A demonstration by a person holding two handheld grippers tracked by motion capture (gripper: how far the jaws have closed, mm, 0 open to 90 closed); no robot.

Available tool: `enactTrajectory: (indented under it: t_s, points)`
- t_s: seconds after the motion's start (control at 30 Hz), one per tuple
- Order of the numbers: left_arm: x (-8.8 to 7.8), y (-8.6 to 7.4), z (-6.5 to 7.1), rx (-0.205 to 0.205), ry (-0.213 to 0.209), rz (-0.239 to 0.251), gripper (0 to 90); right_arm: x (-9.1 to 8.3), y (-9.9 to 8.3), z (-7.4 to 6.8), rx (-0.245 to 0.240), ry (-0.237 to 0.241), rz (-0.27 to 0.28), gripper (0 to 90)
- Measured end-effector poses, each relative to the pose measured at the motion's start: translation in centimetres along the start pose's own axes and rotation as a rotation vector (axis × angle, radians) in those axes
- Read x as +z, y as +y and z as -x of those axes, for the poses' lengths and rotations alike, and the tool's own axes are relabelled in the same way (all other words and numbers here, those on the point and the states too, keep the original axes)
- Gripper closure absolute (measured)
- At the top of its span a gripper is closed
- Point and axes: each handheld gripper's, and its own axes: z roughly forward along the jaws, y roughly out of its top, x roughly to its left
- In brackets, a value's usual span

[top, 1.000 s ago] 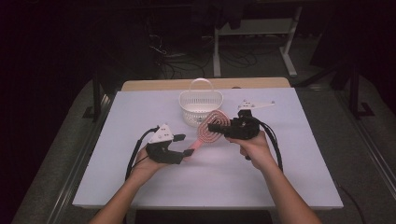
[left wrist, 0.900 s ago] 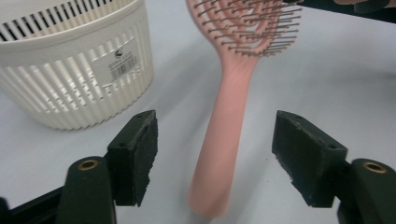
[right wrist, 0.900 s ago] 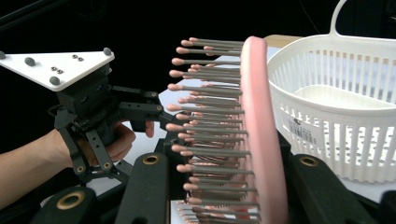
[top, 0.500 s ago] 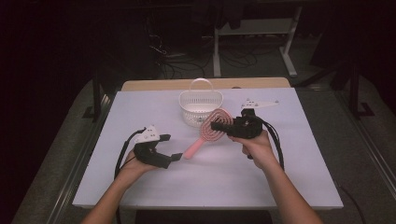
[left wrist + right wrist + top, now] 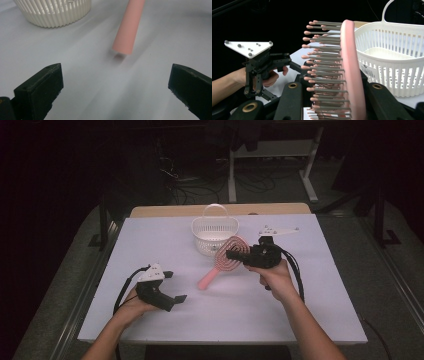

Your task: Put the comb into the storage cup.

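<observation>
A pink hairbrush (image 5: pixel 235 254) hangs tilted over the white table (image 5: pixel 310 320); its head is up and its handle (image 5: pixel 206 281) slopes down to the left. My right gripper (image 5: pixel 231 253) is shut on the head. In the right gripper view the brush (image 5: pixel 350 65) stands between the two jaws with its bristles (image 5: pixel 322 62) pointing left. My left gripper (image 5: pixel 175 287) rests low at the front left, open and holding nothing, a short way from the handle's end. In the left gripper view the handle (image 5: pixel 127 27) floats ahead of the left gripper (image 5: pixel 115 85), whose jaws are spread wide.
A white slatted basket (image 5: pixel 215 234) with a hoop handle stands at the back centre, just behind the brush head; it also appears as the basket (image 5: pixel 399 62) and the basket (image 5: pixel 52 12). Dark floor, cables and a stand lie beyond the table's far edge.
My left gripper has drawn back left and toward the person, away from the handle's end. The right gripper still holds the brush head in about the same place.
</observation>
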Motion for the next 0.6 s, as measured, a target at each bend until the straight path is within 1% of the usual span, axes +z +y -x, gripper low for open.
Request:
enactTrajectory:
  t_s: [0.03, 0.13, 0.27, 0.33, 0.37, 0.53, 0.57, 0.6]
  points:
    - [-0.2, -0.3, 0.1, -0.002, 0.012, 0.003, 0.0, -0.1, 0.0, 0.0, 0.000, -0.001, 0.002, 62.6]
    - [-0.6, -0.9, 0.1, -0.012, 0.017, 0.005, 0.0, -0.2, 0.1, 0.1, 0.004, -0.004, 0.005, 62.7]
    - [-1.2, -1.5, 0.0, -0.037, 0.009, 0.002, 0.0, -0.3, 0.1, 0.1, 0.002, -0.005, 0.009, 62.7]
    - [-1.4, -1.8, 0.1, -0.036, 0.028, 0.005, 0.0, -0.4, 0.2, 0.1, 0.003, -0.008, 0.012, 62.6]
    - [-1.5, -2.0, 0.0, -0.036, 0.027, -0.006, 0.5, -0.5, 0.2, 0.1, 0.004, -0.009, 0.014, 62.6]
    - [-1.4, -2.1, 0.0, -0.033, 0.031, -0.008, 0.5, -0.7, 0.5, 0.3, 0.008, -0.014, 0.021, 62.7]
    - [-1.4, -2.1, 0.1, -0.022, 0.021, -0.010, 0.5, -0.8, 0.6, 0.4, 0.011, -0.016, 0.024, 62.7]
    - [-1.4, -2.1, 0.1, -0.022, 0.021, -0.010, 0.5, -0.9, 0.6, 0.5, 0.014, -0.014, 0.026, 62.7]
